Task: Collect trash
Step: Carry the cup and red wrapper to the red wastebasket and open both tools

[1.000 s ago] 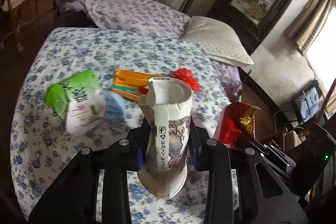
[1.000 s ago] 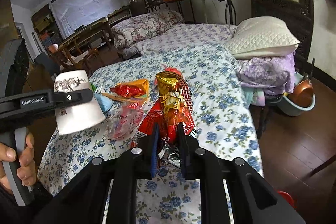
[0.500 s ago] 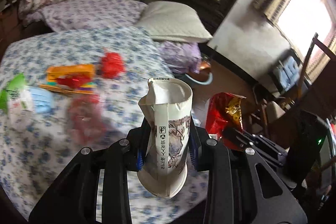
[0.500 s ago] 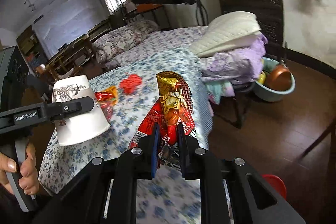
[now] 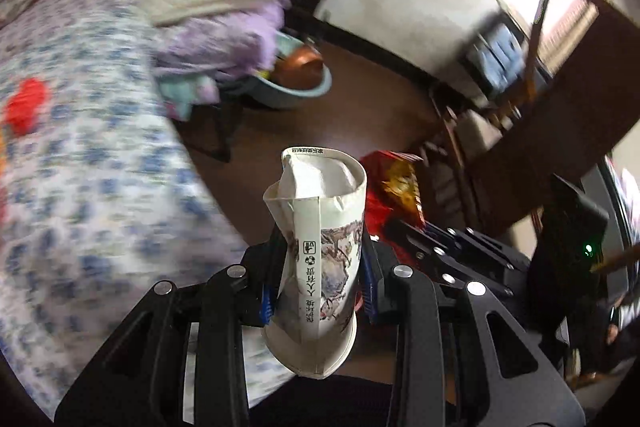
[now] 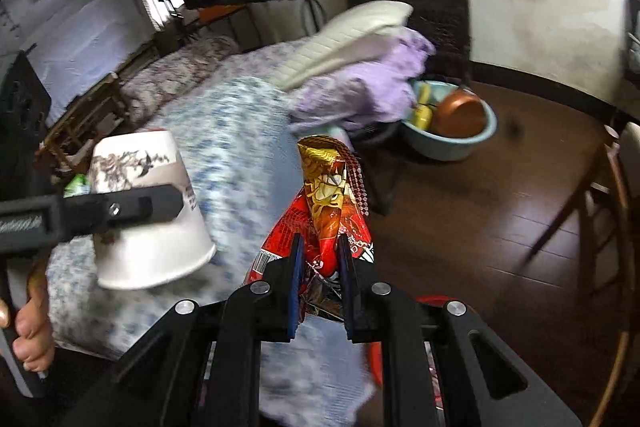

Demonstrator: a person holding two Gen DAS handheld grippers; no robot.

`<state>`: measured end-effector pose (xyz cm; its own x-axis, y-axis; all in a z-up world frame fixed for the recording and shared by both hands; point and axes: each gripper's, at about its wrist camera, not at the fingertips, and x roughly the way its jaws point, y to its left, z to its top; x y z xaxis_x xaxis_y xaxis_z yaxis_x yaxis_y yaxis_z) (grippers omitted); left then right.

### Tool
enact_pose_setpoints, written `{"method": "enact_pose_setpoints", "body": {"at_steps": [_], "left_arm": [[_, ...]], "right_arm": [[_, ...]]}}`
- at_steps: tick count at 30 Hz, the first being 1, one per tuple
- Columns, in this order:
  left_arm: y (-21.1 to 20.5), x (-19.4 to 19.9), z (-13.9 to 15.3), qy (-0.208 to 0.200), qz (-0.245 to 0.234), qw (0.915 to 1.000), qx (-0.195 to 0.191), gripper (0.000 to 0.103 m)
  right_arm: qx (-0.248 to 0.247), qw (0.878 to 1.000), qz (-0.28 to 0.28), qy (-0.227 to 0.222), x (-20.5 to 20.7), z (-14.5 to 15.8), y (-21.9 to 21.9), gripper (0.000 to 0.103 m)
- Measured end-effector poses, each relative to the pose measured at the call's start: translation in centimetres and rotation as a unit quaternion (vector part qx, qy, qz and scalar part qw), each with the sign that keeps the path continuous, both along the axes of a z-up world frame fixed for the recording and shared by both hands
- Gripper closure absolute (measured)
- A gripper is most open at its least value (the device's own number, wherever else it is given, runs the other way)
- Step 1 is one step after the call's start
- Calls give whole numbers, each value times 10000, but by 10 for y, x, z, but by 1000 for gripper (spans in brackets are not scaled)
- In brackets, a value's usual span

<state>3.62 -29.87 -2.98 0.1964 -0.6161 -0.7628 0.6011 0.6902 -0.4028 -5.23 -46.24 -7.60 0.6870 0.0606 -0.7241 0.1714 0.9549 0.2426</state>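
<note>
Both grippers have swung away from the table (image 5: 80, 187) toward the open floor (image 6: 500, 227). A second ago each view looked across the table at the remaining litter; now the table edge lies to the left of both grippers and dark floor fills the space ahead. Both views are blurred by the motion.

Left gripper (image 5: 318, 279): clenched on the cup (image 5: 316, 251). The pads press the crushed side wall, and the cup points forward along the fingers with its rim toward the camera. The grip is unchanged over the last second.

Right gripper (image 6: 320, 267): clenched on the wrapper (image 6: 332, 203). The red and gold foil stands up between the pads and extends ahead of them. This grip is also unchanged.

In the right view the left gripper and cup sit to the left, level with the right gripper. A hand (image 6: 28, 331) holds the left handle.

Red litter (image 5: 24, 103) remains on the table, far left of the left gripper and behind the direction of travel.

A red rim (image 6: 424, 301) shows directly below the right gripper, mostly hidden by it. It may be the bin, but this cannot be confirmed.

Judgement: pick-up of these two items is complete and the carry phase is under way. Release comes next, once both grippers are above a receptacle. At least one further trip to the table will be needed.
</note>
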Motion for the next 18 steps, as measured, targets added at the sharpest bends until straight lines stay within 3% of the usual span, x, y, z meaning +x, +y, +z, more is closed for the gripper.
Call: {"method": "enact_pose_setpoints", "body": {"at_steps": [7, 11, 18], "left_arm": [[-80, -12, -48, 555, -653, 9958, 318, 69], [-119, -16, -92, 1069, -934, 9881, 596, 69], [-158, -24, -146, 1261, -1221, 9773, 1184, 69]], "right_arm": [[262, 9956, -550, 719, -24, -66, -58, 86], [582, 9889, -780, 1121, -35, -108, -78, 86], [913, 9799, -962, 1492, -45, -154, -94, 86]]}}
